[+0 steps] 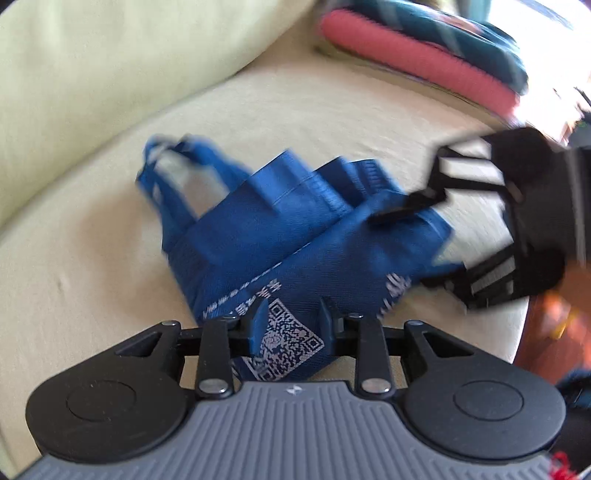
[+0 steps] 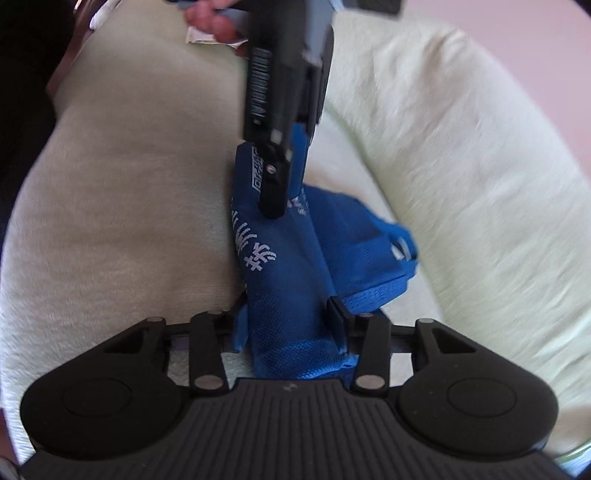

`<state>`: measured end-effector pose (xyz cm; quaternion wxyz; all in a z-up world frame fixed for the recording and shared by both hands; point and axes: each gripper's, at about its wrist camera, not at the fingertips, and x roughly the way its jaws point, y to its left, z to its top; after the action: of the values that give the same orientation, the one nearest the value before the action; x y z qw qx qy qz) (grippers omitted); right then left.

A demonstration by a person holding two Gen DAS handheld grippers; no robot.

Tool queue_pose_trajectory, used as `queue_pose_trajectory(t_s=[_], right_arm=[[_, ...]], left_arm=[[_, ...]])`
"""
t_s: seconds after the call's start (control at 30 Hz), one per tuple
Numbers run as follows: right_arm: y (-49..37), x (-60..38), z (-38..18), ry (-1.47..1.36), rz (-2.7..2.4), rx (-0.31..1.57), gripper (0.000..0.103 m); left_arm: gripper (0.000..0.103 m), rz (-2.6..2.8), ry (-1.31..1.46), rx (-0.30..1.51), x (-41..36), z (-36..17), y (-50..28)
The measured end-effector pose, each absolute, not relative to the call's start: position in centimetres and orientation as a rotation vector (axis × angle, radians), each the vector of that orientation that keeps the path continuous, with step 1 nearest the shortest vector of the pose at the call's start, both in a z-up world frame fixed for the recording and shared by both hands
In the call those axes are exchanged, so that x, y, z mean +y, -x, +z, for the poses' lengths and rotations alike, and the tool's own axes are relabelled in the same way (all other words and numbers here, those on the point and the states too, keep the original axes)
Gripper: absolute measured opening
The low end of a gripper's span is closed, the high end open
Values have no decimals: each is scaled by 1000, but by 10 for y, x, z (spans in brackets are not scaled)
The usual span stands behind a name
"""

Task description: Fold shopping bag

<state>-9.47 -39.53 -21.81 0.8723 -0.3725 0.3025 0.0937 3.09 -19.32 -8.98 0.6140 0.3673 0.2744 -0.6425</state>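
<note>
The left claw (image 1: pixel 291 314) is clenched on the near end of the blue shopping bag (image 1: pixel 295 236), its two fingers pressing the cloth on either side of a white square code print (image 1: pixel 286 341); the right claw (image 2: pixel 291 314) grasps the other end of the same bag, a bunched fold of blue cloth filling the gap between its fingers; in the left wrist view the right claw comes in from the right edge, one finger (image 1: pixel 406 208) lying across the bag's upper fold; in the right wrist view the left claw reaches down from the top, with part of a hand (image 2: pixel 210 16) behind it; the bag is crumpled and stretched between the two claws, resting on a pale cream sofa seat (image 1: pixel 92 258), its handles (image 1: pixel 166 166) splayed toward the back cushion (image 1: pixel 110 74); white printed characters (image 2: pixel 258 254) run along the cloth; a pink cushion (image 1: pixel 417 59) and a dark striped cloth (image 1: pixel 443 29) lie at the far end of the sofa; both views are blurred.
</note>
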Motion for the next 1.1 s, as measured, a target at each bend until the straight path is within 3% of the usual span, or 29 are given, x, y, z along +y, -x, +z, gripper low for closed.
queue_pose_trajectory(t_s=[0.07,0.27,0.5,0.67,0.77,0.9,1.1], right_arm=[[91,-398,-215,751,203,646,39],[83,-405,-205,697,227,674,39],[84,-404,-204,690,235,677,39],[89,-408,-210,679,190,615,39],[80,-416,-208,571,139,609,39],[72,-430,-187,375,160,688,35],[70,-464,-162,-22,353,882,34]], left_arm=[[42,-1518,-995,471,-171,-83,-13],[43,-1444,-1447,7,-131,-108,25],[44,-1433,-1580,-164,-142,-137,23],[42,-1552,-1456,43,-167,-122,0],[41,-1608,-1307,271,-183,-107,-22],[39,-1653,-1210,451,-176,-87,-24],[36,-1714,-1154,581,-154,-78,2]])
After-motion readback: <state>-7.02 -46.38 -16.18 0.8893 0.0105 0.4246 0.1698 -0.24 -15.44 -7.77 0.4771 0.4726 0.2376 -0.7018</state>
